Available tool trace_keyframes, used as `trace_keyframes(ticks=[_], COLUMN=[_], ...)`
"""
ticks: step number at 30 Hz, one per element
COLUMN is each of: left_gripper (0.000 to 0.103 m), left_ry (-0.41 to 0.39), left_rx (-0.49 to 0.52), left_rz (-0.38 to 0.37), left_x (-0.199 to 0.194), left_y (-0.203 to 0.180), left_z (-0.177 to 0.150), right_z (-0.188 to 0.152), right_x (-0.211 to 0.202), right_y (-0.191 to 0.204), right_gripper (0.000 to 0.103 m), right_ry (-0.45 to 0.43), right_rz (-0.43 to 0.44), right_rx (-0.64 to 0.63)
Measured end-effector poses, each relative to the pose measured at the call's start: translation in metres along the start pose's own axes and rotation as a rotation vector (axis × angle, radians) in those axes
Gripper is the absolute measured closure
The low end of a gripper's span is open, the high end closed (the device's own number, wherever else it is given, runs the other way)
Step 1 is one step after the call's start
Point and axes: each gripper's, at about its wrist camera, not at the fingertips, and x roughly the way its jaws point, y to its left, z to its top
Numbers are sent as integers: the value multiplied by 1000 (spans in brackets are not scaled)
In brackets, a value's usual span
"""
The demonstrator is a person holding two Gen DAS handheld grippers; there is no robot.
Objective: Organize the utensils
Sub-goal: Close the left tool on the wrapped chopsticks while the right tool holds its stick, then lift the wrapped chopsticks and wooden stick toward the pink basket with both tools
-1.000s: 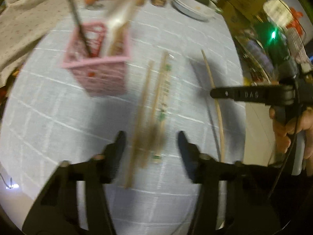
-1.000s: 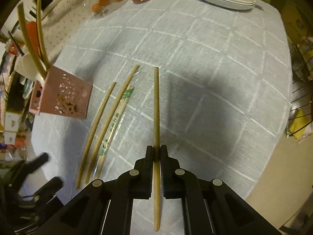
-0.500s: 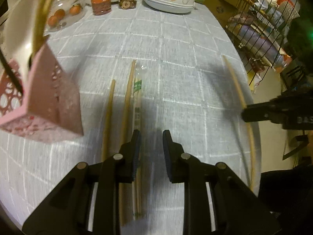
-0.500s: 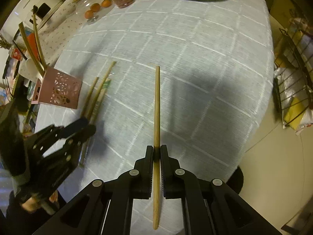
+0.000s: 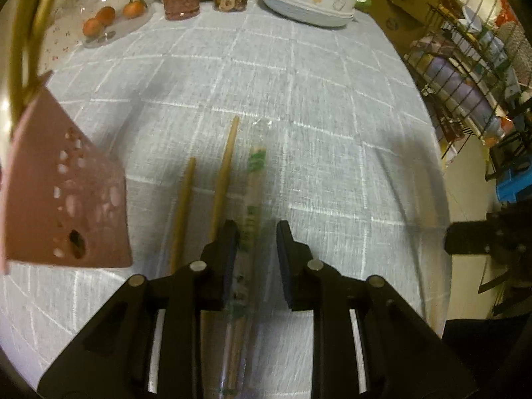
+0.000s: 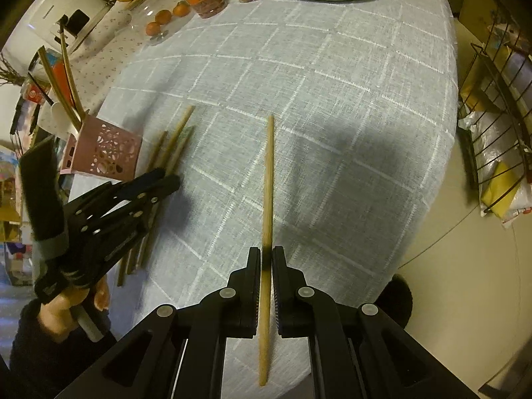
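My right claw (image 6: 265, 261) is pinched shut on one plain wooden chopstick (image 6: 268, 179), held lengthwise between the pads with its tip out over the grey checked tablecloth (image 6: 332, 99) of the tabletop. My left claw (image 5: 256, 236) hangs low over the clear plastic sleeve of wrapped chopsticks with green print (image 5: 252, 196). Its jaws have just been closing, yet they stand partly spread. The sleeve runs between them, close against the left pad, and I cannot tell whether that pad touches it; the right pad is clear of it, so nothing is gripped there.

Just left of the sleeve lie two more loose wooden chopsticks (image 5: 223, 173), side by side on the cloth. The pink perforated plastic utensil holder (image 6: 103, 153) stands near them toward the table's left edge, and it already carries a few long sticks and a white spoon (image 6: 60, 113).

As I judge it, the job is partly done: some pieces are in the holder, one is in my right grip and not yet dropped in, and the sleeve and two loose sticks are left to collect.
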Motion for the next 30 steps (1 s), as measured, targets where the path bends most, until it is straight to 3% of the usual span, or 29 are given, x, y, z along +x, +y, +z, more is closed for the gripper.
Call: trace_keyframes(ticks=[4, 9, 14, 18, 19, 20, 22, 30], left_gripper=[78, 79, 79, 79, 79, 79, 91, 92], left_ry=[-2, 51, 36, 23, 23, 20, 22, -20], left_rx=[2, -25, -10, -16, -19, -20, -16, 12], left_rz=[5, -29, -17, -2, 2, 7, 28, 7], left_x=[1, 0, 2, 9, 10, 10, 11, -21], left_y=[-4, -5, -11, -13, -14, -15, -16, -23], left_z=[5, 7, 12, 19, 21, 23, 24, 18], right_z=[-1, 0, 6, 11, 12, 13, 15, 28], right_x=[0, 1, 6, 8, 8, 9, 9, 18], right_y=[-1, -5, -12, -19, -21, -24, -26, -24], right_gripper=[96, 96, 94, 78, 78, 78, 78, 78], right_ry=[-2, -1, 15, 17, 17, 16, 11, 6], right_rz=[-3, 3, -7, -22, -26, -30, -33, -50], right_rx=[9, 28, 76, 91, 99, 107, 117, 135])
